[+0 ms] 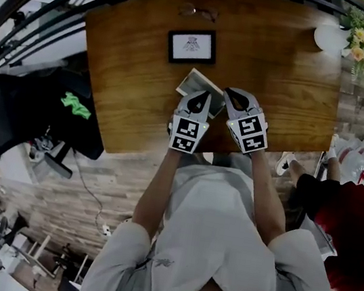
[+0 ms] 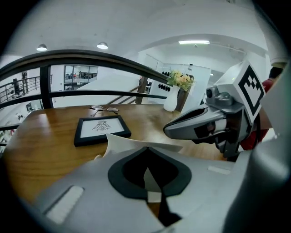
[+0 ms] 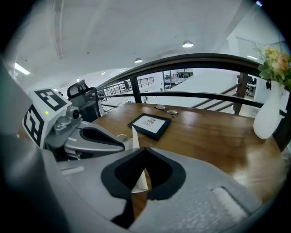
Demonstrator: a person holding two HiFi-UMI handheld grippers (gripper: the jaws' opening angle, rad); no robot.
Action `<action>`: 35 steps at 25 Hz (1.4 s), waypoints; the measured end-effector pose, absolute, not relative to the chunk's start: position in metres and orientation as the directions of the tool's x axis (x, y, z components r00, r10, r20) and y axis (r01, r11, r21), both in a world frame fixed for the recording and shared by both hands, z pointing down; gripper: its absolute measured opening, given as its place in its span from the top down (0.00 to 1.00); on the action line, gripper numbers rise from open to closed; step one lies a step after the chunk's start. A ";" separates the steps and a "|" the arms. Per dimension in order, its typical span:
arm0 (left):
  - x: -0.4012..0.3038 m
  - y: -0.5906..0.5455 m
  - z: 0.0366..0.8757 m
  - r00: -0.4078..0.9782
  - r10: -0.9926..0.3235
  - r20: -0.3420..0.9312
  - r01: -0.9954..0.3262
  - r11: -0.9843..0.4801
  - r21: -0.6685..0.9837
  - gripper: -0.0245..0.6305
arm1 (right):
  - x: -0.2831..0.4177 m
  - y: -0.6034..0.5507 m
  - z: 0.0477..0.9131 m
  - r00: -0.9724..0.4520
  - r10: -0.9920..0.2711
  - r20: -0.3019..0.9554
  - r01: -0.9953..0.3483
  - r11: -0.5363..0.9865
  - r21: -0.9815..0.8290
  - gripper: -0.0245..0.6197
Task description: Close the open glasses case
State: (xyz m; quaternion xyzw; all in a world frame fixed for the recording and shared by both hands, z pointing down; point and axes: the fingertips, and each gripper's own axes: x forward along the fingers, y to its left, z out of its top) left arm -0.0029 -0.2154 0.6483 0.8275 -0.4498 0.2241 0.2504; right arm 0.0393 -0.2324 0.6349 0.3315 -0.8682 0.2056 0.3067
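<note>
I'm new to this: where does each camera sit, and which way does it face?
Head view: on the person's head, looking steeply down at the wooden table; shows forearms, white shirt, left claw and right claw at the glasses case.
Left gripper view: rides the left claw, facing across the table toward the framed picture and vase; own jaws below, right claw at right.
Right gripper view: rides the right claw, facing likewise; own jaws below, left claw at left.
Shared: both gripper views show picture, vase and spectacles.
</note>
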 end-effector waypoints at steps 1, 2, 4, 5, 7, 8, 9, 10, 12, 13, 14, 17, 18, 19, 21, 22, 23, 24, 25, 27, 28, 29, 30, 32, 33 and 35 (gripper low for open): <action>-0.002 -0.216 0.651 0.493 -0.627 0.604 -0.857 -0.468 0.214 0.93 | 0.039 -0.233 0.637 -0.592 -0.446 0.671 -0.701 0.696 -0.156 0.96; -0.001 -0.216 0.654 0.490 -0.621 0.612 -0.858 -0.466 0.214 0.93 | 0.039 -0.233 0.639 -0.590 -0.442 0.675 -0.701 0.695 -0.158 0.96; 0.001 -0.216 0.660 0.484 -0.610 0.627 -0.860 -0.462 0.214 0.93 | 0.039 -0.232 0.645 -0.586 -0.432 0.685 -0.700 0.696 -0.159 0.96; 0.002 -0.216 0.663 0.483 -0.606 0.633 -0.861 -0.461 0.216 0.93 | 0.039 -0.231 0.647 -0.583 -0.428 0.691 -0.700 0.696 -0.160 0.96; 0.003 -0.217 0.667 0.481 -0.598 0.641 -0.861 -0.461 0.217 0.93 | 0.038 -0.231 0.651 -0.580 -0.423 0.696 -0.700 0.695 -0.162 0.96; 0.004 -0.217 0.668 0.482 -0.595 0.643 -0.860 -0.462 0.217 0.93 | 0.038 -0.231 0.651 -0.580 -0.422 0.697 -0.701 0.694 -0.163 0.96; 0.005 -0.217 0.670 0.482 -0.593 0.644 -0.860 -0.462 0.218 0.93 | 0.037 -0.231 0.652 -0.581 -0.422 0.696 -0.701 0.694 -0.164 0.96; 0.006 -0.218 0.670 0.483 -0.593 0.644 -0.859 -0.462 0.220 0.93 | 0.037 -0.230 0.653 -0.581 -0.421 0.696 -0.700 0.695 -0.164 0.96; 0.006 -0.218 0.670 0.484 -0.596 0.640 -0.860 -0.457 0.226 0.93 | 0.035 -0.228 0.653 -0.583 -0.415 0.698 -0.696 0.699 -0.165 0.96; 0.006 -0.219 0.670 0.485 -0.599 0.638 -0.862 -0.453 0.230 0.93 | 0.034 -0.227 0.653 -0.583 -0.411 0.701 -0.694 0.700 -0.167 0.96; 0.005 -0.219 0.669 0.485 -0.601 0.636 -0.862 -0.449 0.233 0.93 | 0.033 -0.226 0.652 -0.582 -0.408 0.703 -0.693 0.701 -0.168 0.96; 0.005 -0.217 0.666 0.487 -0.603 0.631 -0.862 -0.446 0.239 0.93 | 0.031 -0.222 0.651 -0.586 -0.405 0.702 -0.690 0.703 -0.171 0.96; 0.005 -0.216 0.666 0.489 -0.604 0.629 -0.862 -0.447 0.240 0.93 | 0.030 -0.221 0.651 -0.589 -0.403 0.701 -0.688 0.705 -0.172 0.96; 0.005 -0.216 0.665 0.491 -0.605 0.627 -0.861 -0.448 0.241 0.93 | 0.029 -0.219 0.651 -0.590 -0.402 0.700 -0.687 0.706 -0.173 0.96; 0.005 -0.215 0.664 0.493 -0.608 0.622 -0.860 -0.450 0.241 0.93 | 0.029 -0.217 0.653 -0.587 -0.403 0.702 -0.687 0.706 -0.170 0.96; 0.005 -0.215 0.663 0.493 -0.610 0.621 -0.860 -0.450 0.241 0.93 | 0.028 -0.216 0.653 -0.585 -0.403 0.704 -0.688 0.706 -0.169 0.96; 0.004 -0.214 0.663 0.492 -0.610 0.621 -0.860 -0.451 0.239 0.93 | 0.028 -0.215 0.653 -0.585 -0.404 0.703 -0.688 0.706 -0.168 0.96; 0.004 -0.214 0.663 0.492 -0.611 0.620 -0.860 -0.451 0.238 0.93 | 0.027 -0.215 0.653 -0.586 -0.406 0.701 -0.688 0.706 -0.166 0.96; 0.003 -0.213 0.663 0.491 -0.611 0.620 -0.860 -0.451 0.238 0.93 | 0.026 -0.215 0.652 -0.587 -0.405 0.701 -0.687 0.708 -0.166 0.96; 0.002 -0.211 0.662 0.491 -0.613 0.619 -0.861 -0.449 0.239 0.93 | 0.025 -0.212 0.651 -0.588 -0.401 0.703 -0.684 0.710 -0.167 0.96; 0.002 -0.210 0.662 0.491 -0.614 0.618 -0.861 -0.448 0.240 0.93 | 0.024 -0.211 0.650 -0.589 -0.400 0.703 -0.682 0.712 -0.167 0.96; 0.001 -0.209 0.662 0.491 -0.614 0.618 -0.861 -0.447 0.240 0.93 | 0.023 -0.210 0.649 -0.589 -0.399 0.702 -0.681 0.713 -0.166 0.96; 0.000 -0.208 0.662 0.491 -0.615 0.617 -0.862 -0.447 0.240 0.93 | 0.023 -0.209 0.649 -0.590 -0.400 0.702 -0.681 0.714 -0.165 0.96; -0.001 -0.206 0.662 0.489 -0.617 0.616 -0.863 -0.446 0.239 0.93 | 0.022 -0.206 0.651 -0.588 -0.399 0.704 -0.680 0.715 -0.163 0.96; -0.002 -0.205 0.662 0.489 -0.618 0.615 -0.863 -0.445 0.239 0.93 | 0.022 -0.204 0.651 -0.588 -0.399 0.704 -0.679 0.716 -0.162 0.96; -0.003 -0.202 0.662 0.488 -0.620 0.614 -0.864 -0.443 0.239 0.93 | 0.022 -0.202 0.652 -0.588 -0.399 0.704 -0.677 0.718 -0.159 0.96</action>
